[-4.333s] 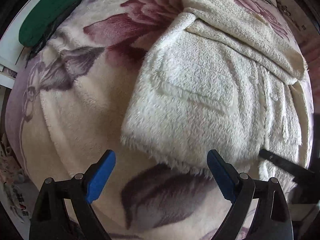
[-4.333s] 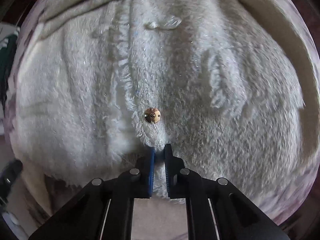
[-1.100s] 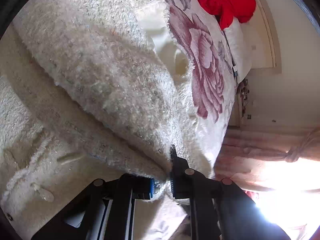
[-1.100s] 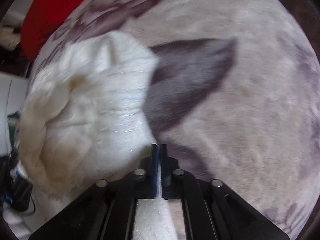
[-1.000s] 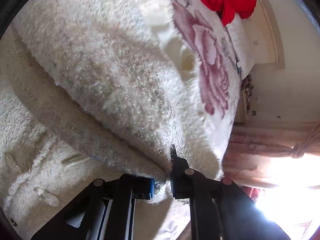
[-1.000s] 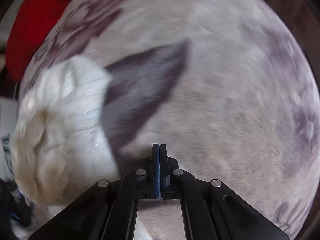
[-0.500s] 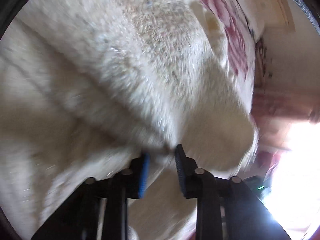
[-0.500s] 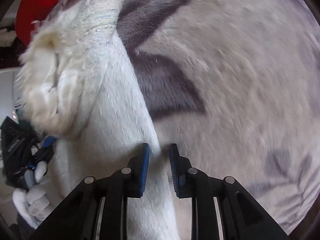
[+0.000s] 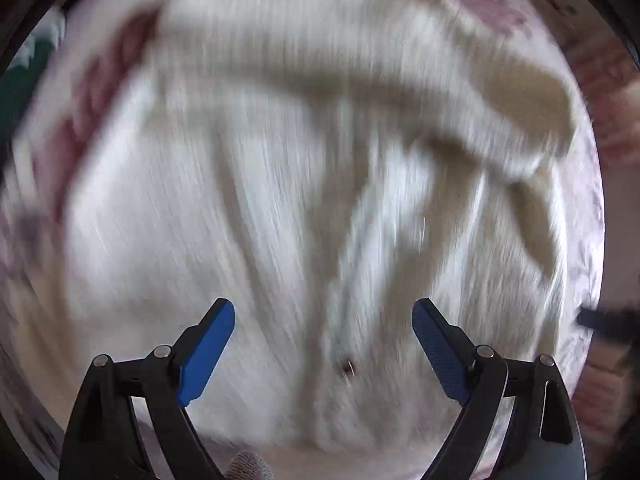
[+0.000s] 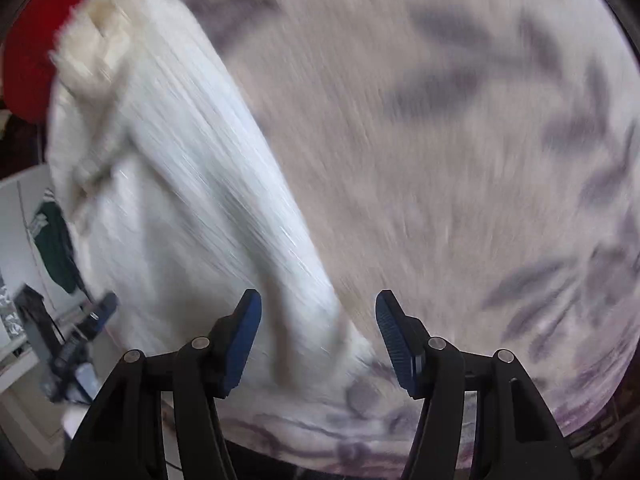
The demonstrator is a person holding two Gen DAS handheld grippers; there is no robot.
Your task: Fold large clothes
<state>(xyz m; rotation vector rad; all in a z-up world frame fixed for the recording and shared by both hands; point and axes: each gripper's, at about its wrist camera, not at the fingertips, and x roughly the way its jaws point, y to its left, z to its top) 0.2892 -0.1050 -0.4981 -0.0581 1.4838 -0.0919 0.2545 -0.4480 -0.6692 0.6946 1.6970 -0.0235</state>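
White fleece garment (image 9: pixel 280 200): released within the last second, now lying loose on the floral blanket (image 10: pixel 460 160). Left gripper (image 9: pixel 323 344) and right gripper (image 10: pixel 318 330): fingers, lately clamped on fabric, now wide apart, holding nothing. Fold judged laid; next grasp pending.

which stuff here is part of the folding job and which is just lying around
Part of the job:
- fluffy white coat, spread on the bed
- left gripper, open
- right gripper, open

Just lying about:
- floral blanket under the coat
- red cloth
- green garment
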